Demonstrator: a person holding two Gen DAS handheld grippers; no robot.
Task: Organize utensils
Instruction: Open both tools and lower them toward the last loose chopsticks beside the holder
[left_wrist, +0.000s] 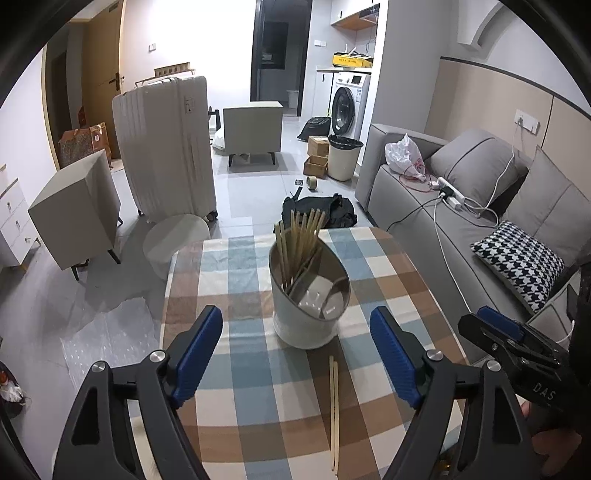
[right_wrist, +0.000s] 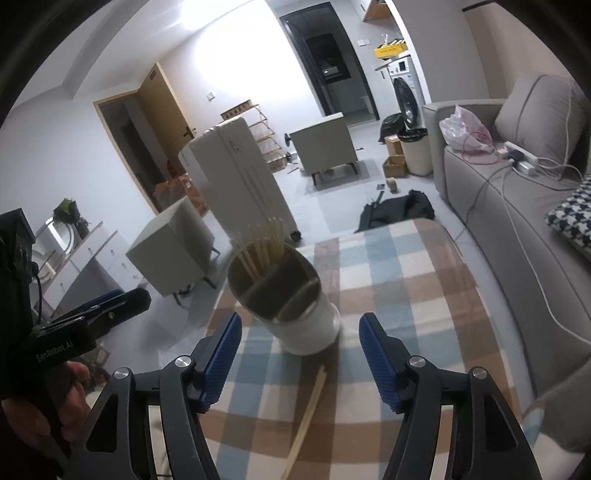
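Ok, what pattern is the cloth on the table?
The tablecloth is a plaid check in blue, brown, tan and white, clearest in the left wrist view.

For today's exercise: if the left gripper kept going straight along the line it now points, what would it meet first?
Most likely the white utensil holder, which stands centred ahead of the open left gripper. The loose chopsticks lie lower on the tablecloth, probably under its path, though depth is uncertain.

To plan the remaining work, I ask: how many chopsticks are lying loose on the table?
2. The loose chopsticks lie side by side on the checked tablecloth, in front of the white holder. None seems hidden.
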